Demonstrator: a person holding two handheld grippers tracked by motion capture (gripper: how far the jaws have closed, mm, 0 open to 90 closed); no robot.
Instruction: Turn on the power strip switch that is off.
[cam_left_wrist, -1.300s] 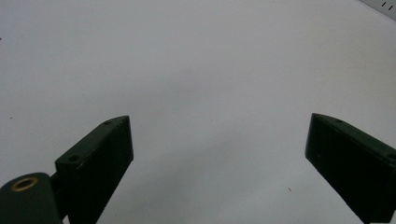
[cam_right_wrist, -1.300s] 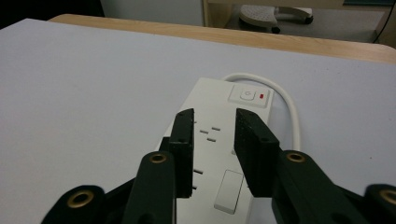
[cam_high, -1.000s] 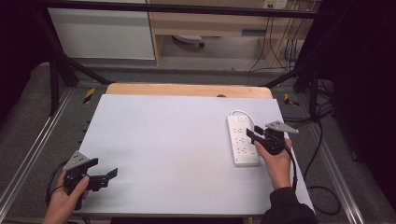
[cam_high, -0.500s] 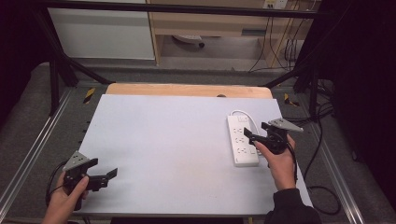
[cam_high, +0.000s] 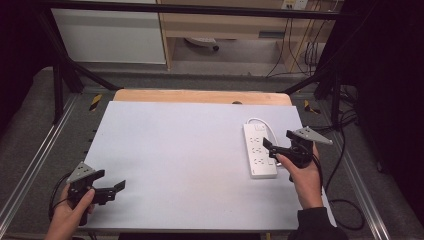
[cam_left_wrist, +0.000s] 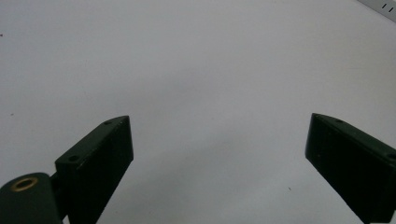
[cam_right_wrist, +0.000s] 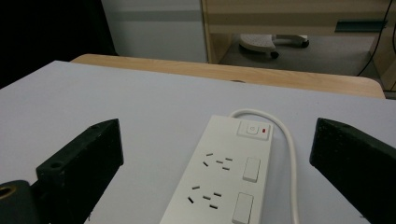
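Two grippers are over the table, both with the jaws spread wide and nothing between them. The right gripper (cam_high: 274, 150) is held by the right hand (cam_high: 303, 177) at the right side of the table, just beside the white power strip (cam_high: 259, 150), which lies flat on the grey table top (cam_high: 190, 145). Its white cable (cam_right_wrist: 285, 140) curves out from the far end. The left gripper (cam_high: 112, 187) is at the near left corner, well apart from the strip, over bare surface.
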